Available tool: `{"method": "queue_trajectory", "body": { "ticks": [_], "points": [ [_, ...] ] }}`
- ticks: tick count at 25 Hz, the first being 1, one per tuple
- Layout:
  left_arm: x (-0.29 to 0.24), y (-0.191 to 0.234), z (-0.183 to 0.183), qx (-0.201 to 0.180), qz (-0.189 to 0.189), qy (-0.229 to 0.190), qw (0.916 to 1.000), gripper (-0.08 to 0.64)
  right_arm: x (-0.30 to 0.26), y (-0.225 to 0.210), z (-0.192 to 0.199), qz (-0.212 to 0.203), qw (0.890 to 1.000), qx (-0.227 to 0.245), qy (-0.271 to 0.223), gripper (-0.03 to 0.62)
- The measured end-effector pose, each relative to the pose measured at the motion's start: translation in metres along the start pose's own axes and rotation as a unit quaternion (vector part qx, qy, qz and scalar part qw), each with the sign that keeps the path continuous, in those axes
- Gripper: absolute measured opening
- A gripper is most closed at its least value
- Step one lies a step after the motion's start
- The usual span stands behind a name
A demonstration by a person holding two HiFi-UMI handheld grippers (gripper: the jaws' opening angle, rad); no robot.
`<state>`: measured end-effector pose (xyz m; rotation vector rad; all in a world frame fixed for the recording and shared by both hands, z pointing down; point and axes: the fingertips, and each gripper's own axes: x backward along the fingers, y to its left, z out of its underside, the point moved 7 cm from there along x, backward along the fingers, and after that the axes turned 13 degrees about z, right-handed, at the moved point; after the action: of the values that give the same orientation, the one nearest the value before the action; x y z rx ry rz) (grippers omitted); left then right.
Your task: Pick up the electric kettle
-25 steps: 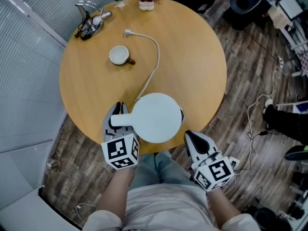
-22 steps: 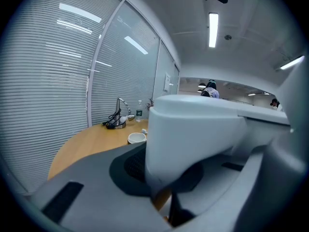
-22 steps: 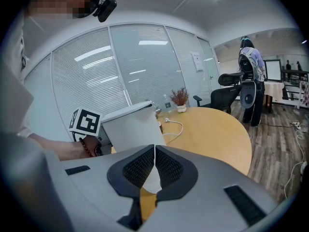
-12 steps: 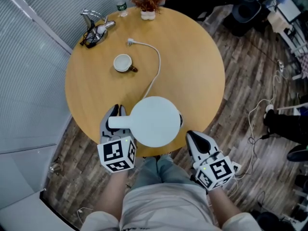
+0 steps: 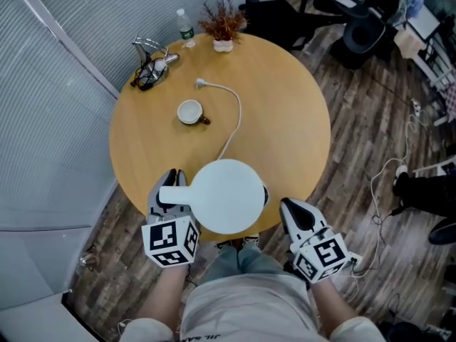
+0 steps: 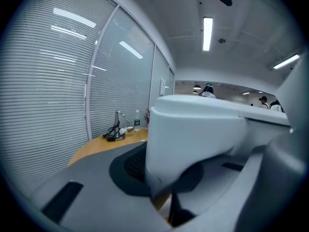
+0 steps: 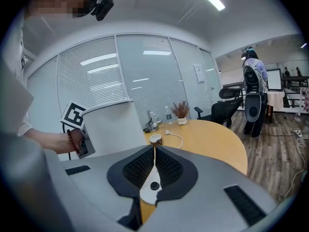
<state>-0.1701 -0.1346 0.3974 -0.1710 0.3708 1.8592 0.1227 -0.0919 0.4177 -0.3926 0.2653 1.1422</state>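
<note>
The white electric kettle hangs above the near edge of the round wooden table. My left gripper is shut on its handle, which fills the space between the jaws in the left gripper view. In the right gripper view the kettle hangs at the left, off its white base, which shows through the gap below my right gripper. That right gripper is shut on nothing, to the right of the kettle. The base's white cord runs to a loose plug.
A cup stands mid-table on the left. At the far edge are a metal stand with dark cables, a bottle and a potted plant. Blinds lie to the left, an office chair beyond the table.
The kettle has risen with my left gripper shut on its handle. My right gripper has risen a little too, still shut and empty.
</note>
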Motion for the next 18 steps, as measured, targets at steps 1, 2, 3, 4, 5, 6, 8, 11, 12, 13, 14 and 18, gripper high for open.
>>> {"method": "queue_trajectory", "body": {
  "ticks": [1,2,3,4,5,6,8,11,12,13,14,18],
  "points": [
    [0.003,0.0,-0.002,0.002,0.002,-0.001,1.0,0.043,0.001,0.0,-0.001,-0.001,1.0,0.001,-0.002,0.032],
    [0.007,-0.001,-0.004,0.005,0.006,-0.001,1.0,0.043,0.001,0.001,-0.001,-0.001,1.0,0.002,-0.003,0.032],
    [0.01,-0.001,-0.005,0.008,0.009,0.002,0.9999,0.043,0.002,0.001,-0.001,-0.002,1.0,0.004,-0.003,0.034],
    [0.013,-0.002,-0.006,0.011,0.013,0.006,0.9998,0.043,0.002,0.002,-0.001,-0.003,1.0,0.005,-0.003,0.032],
    [0.017,-0.003,-0.008,0.014,0.017,0.01,0.9997,0.043,0.004,0.003,-0.001,-0.003,1.0,0.006,-0.003,0.034],
    [0.02,-0.004,-0.009,0.017,0.02,0.013,0.9996,0.043,0.005,0.003,-0.001,-0.004,1.0,0.007,-0.003,0.032],
    [0.027,-0.006,-0.012,0.017,0.024,0.015,0.9995,0.043,0.007,0.006,-0.002,-0.007,1.0,0.008,-0.005,0.034],
    [0.038,-0.009,-0.017,0.004,0.024,0.013,0.9996,0.043,0.009,0.01,-0.003,-0.01,1.0,0.01,-0.008,0.032],
    [0.041,-0.01,-0.018,-0.001,0.023,0.013,0.9997,0.043,0.009,0.011,-0.003,-0.011,1.0,0.011,-0.008,0.032],
    [0.044,-0.012,-0.018,-0.005,0.022,0.012,0.9997,0.043,0.01,0.012,-0.003,-0.012,1.0,0.012,-0.008,0.032],
    [0.047,-0.013,-0.018,-0.007,0.021,0.011,0.9997,0.043,0.011,0.013,-0.004,-0.013,1.0,0.012,-0.009,0.032],
    [0.052,-0.015,-0.014,0.004,0.019,0.008,0.9998,0.043,0.013,0.013,-0.008,-0.014,1.0,0.014,-0.017,0.032]
  ]
}}
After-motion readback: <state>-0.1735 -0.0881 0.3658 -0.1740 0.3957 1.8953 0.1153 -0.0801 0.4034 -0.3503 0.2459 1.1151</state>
